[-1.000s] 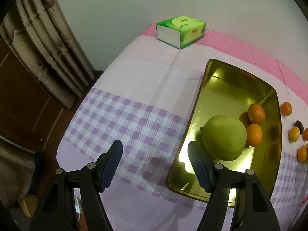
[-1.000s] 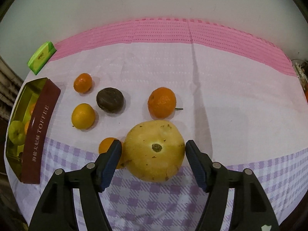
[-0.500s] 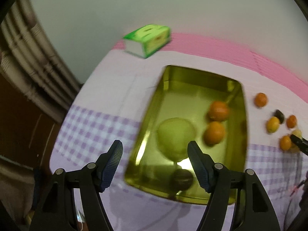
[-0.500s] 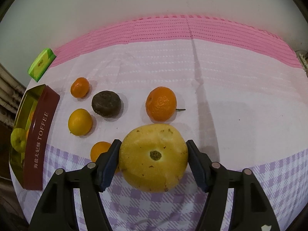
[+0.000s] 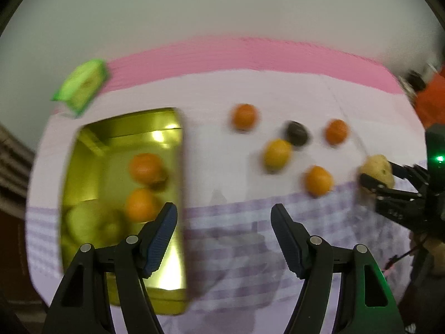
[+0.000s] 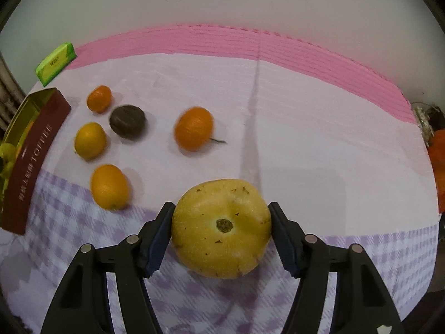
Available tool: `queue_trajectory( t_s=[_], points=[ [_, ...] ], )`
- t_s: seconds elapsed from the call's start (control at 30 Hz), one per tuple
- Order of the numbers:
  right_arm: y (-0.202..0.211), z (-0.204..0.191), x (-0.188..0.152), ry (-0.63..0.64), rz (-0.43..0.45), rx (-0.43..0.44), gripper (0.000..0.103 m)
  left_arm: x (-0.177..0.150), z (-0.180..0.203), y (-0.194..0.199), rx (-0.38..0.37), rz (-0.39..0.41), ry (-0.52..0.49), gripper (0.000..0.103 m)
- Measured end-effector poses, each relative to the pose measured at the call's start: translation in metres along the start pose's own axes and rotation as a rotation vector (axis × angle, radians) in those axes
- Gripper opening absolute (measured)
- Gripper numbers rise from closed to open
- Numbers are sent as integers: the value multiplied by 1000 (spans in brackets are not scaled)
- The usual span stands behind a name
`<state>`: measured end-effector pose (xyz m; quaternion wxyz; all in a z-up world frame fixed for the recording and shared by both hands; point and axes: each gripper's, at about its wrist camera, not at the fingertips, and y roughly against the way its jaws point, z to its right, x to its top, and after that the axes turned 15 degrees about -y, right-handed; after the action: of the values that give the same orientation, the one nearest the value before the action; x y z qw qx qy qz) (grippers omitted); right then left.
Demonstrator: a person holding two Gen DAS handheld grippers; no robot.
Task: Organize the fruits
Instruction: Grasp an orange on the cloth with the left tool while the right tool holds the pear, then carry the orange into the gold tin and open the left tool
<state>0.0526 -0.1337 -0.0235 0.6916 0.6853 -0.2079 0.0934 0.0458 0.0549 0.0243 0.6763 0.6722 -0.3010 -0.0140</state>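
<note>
Tablecloth (image 6: pixel 306 128) unchanged; right gripper (image 6: pixel 221 231) now clamps yellow fruit (image 6: pixel 221 228), left gripper (image 5: pixel 224 239) apart.

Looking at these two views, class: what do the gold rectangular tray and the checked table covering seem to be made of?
Gold rectangular tray: probably metal, a tin; glossy, mirror-like glare inside, maroon printed outer wall.
Checked table covering: probably thin matte fabric or plastic sheet; a straight fold crease runs across it.
</note>
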Motion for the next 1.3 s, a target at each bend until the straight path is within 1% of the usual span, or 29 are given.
queue_trajectory(
  t_s=[0.13,0.23,0.3,0.43,0.53,0.63,0.73,0.87,1.0,1.03,1.07,1.3],
  points=[
    [5,18,-7,9,10,-52,63,17,29,-22,-99,-36,-33,70],
    [5,25,-8,-4,16,-49,63,27,43,-34,-153,-59,-14,70],
    [6,29,-8,-22,18,-33,63,34,46,-41,-179,-67,5,70],
    [4,26,-9,-16,32,-40,63,48,45,-51,-250,-87,96,70],
    [4,30,-9,-24,32,-31,64,57,47,-56,-247,-81,136,67],
    [5,39,-7,-46,26,-10,64,62,52,-60,-237,-90,146,60],
    [4,40,-6,-44,19,-12,64,65,58,-66,-233,-99,151,56],
    [1,44,-7,-48,8,-18,64,63,59,-74,-237,-114,170,49],
    [-3,44,-4,-62,-1,-12,64,62,59,-80,-237,-121,167,45],
    [-4,44,-4,-59,2,-16,64,62,60,-80,-236,-120,162,41],
    [-4,44,-4,-59,2,-16,64,62,60,-81,-243,-116,159,39],
    [-3,45,-5,-60,5,-17,63,60,62,-79,-229,-105,114,38]
  ],
)
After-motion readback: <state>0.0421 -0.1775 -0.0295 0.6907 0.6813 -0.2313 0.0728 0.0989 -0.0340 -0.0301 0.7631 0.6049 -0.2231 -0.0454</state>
